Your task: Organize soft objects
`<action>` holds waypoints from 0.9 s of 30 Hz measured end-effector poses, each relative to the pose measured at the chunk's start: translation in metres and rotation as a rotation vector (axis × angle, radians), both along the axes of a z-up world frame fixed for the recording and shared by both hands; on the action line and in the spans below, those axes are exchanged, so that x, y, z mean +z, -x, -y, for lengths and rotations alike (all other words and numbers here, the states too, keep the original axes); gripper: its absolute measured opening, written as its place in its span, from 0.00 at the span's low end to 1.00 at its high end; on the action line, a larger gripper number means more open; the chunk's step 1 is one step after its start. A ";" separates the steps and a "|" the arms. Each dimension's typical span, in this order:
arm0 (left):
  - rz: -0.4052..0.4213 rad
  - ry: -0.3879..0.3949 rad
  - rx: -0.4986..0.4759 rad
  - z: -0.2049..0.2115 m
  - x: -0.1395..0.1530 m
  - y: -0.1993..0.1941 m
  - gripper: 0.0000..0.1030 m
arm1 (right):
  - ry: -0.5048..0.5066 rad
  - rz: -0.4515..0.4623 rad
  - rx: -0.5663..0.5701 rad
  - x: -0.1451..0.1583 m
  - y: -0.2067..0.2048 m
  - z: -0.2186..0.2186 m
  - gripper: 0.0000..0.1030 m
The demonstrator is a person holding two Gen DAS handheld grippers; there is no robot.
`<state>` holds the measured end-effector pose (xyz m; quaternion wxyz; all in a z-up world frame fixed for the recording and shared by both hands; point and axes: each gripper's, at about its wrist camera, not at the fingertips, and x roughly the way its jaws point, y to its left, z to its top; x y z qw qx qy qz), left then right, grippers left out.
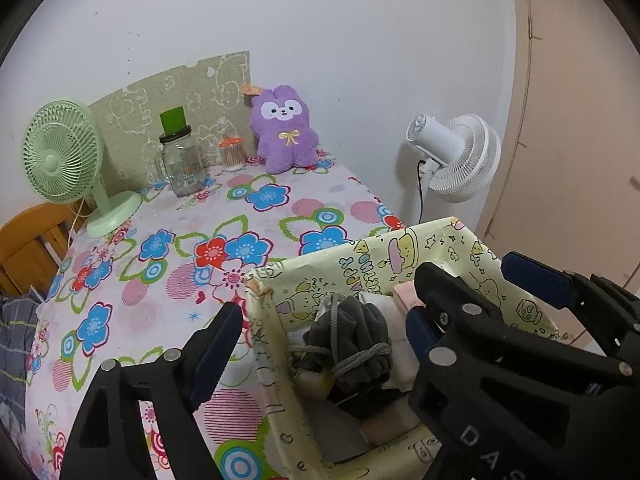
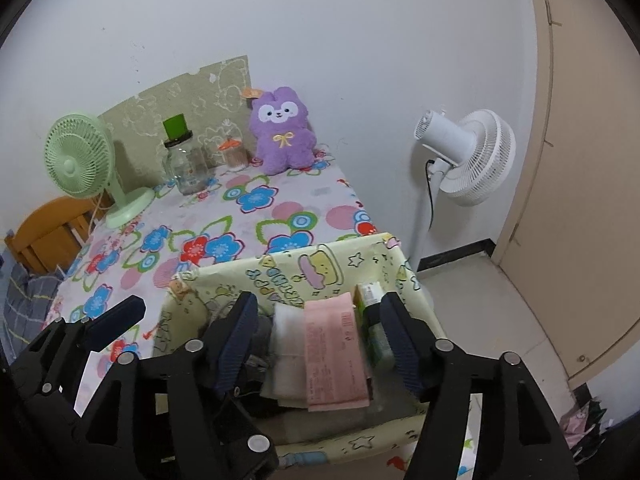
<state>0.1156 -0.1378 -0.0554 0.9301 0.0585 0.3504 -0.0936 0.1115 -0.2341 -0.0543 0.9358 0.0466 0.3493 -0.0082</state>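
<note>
Both grippers, left (image 1: 324, 344) and right (image 2: 316, 344), hang open and empty over the box (image 2: 320, 256); gloves (image 1: 352, 344) lie inside. I'd lift straight up clear of the box wall; the plush (image 2: 282, 130) beyond it looks next.

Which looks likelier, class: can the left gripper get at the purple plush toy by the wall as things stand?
Probably not without moving. The left gripper hangs open over the yellow box at the near table edge, while the purple plush toy sits at the far end. The flowered tablecloth between them is bare, so nothing blocks the way.

floral table (image 1: 280, 216), box (image 1: 376, 256), plush (image 1: 284, 130), fan (image 1: 68, 160)
</note>
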 end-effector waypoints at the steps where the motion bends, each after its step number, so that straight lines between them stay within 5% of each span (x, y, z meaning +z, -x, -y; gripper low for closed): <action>1: 0.003 0.000 0.002 -0.001 0.001 0.001 0.85 | 0.003 0.003 0.001 0.001 0.001 -0.001 0.68; 17: 0.073 0.019 0.030 -0.038 0.026 0.038 1.00 | 0.049 0.075 0.024 0.028 0.034 -0.041 0.91; 27: 0.128 0.022 0.074 -0.069 0.044 0.065 1.00 | 0.066 0.142 0.053 0.046 0.061 -0.070 0.99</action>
